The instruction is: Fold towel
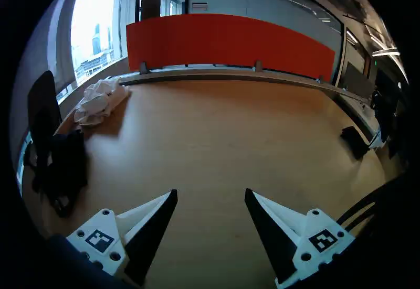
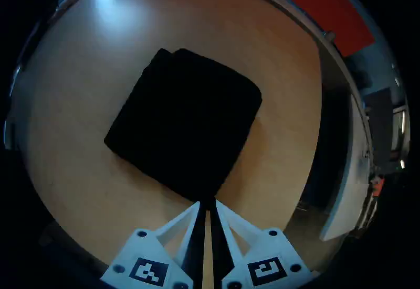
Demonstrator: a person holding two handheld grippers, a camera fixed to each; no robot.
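One wooden bench carried the black towel, lying folded flat, and a crumpled white cloth set aside at its far edge. Right gripper jaws pinched the towel's near corner, apparently to lift it; left gripper jaws stood released.

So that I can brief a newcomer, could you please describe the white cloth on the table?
Find the long red divider along the far edge of the wooden table and follow it to the window end. There, on its corner, lies the white cloth. It is pale and crumpled in a heap, unlike the flat black towel.
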